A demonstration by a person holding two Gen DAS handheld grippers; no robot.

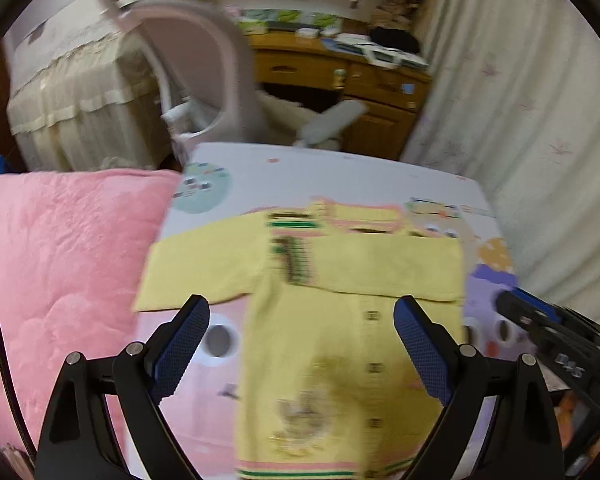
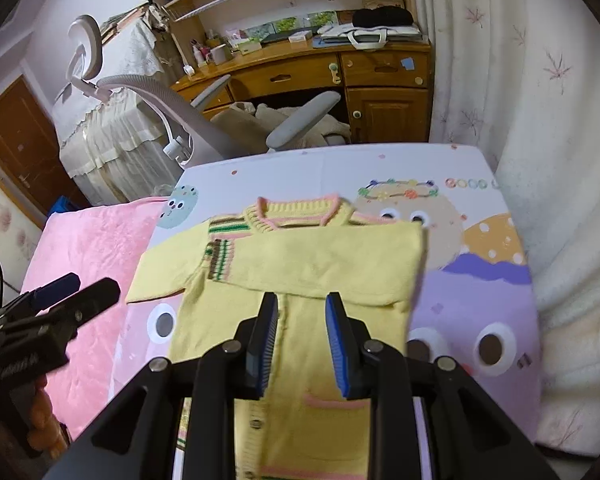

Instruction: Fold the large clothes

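Two grippers hover above a yellow cardigan (image 2: 300,276) that lies flat on a cartoon-printed mat (image 2: 480,280), its collar toward the far edge and one sleeve (image 2: 312,268) folded across the chest. The left gripper (image 1: 302,332) has its blue-padded fingers (image 1: 182,344) spread wide with nothing between them — the cardigan shows through the gap. The right gripper (image 2: 302,344) holds its fingers (image 2: 342,344) part-way apart, also empty, above the button placket. A pink blanket (image 2: 96,264) lies just beside the mat on the left, and a desk chair (image 2: 204,120) and wooden desk (image 2: 384,80) stand beyond.
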